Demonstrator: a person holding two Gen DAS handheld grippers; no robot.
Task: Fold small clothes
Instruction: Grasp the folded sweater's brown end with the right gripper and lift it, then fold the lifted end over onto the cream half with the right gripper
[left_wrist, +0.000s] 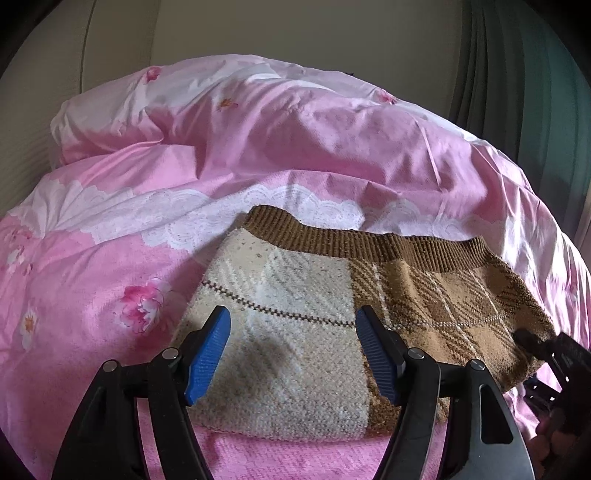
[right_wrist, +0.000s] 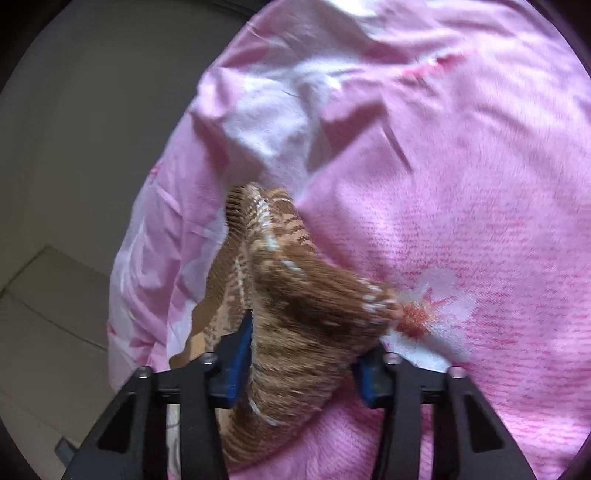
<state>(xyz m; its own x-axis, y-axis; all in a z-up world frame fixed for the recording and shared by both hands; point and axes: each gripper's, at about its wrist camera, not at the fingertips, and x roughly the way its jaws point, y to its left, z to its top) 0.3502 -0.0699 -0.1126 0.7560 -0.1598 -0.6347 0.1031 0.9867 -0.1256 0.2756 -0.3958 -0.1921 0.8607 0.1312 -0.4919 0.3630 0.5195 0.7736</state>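
Left gripper: the left gripper hangs over the cream half of the garment with its blue pads well apart; nothing sits between them, and I cannot tell if the tips touch the knit.

Right gripper: the right gripper has a bunched fold of brown knit filling the gap between its blue pads; the left pad lies against the cloth, and the right pad looks pressed to it too, though blur leaves that side unsure. In the left wrist view it shows as a dark shape at about 4 o'clock, at the garment's right corner.

Knitted garment: the knitted garment lies on the bed, cream plaid towards 9 o'clock, brown plaid towards 3 o'clock, with a ribbed brown band along its far edge at 12 o'clock. In the right wrist view its brown corner is lifted off the bedding into a rumpled peak.

Bedding: a pink flowered quilt is heaped beyond the garment at 12 o'clock, and a white lace-print strip runs just behind the ribbed band.

Surroundings: a pale wall stands behind the bed, and a dark curtain hangs at about 2 o'clock.
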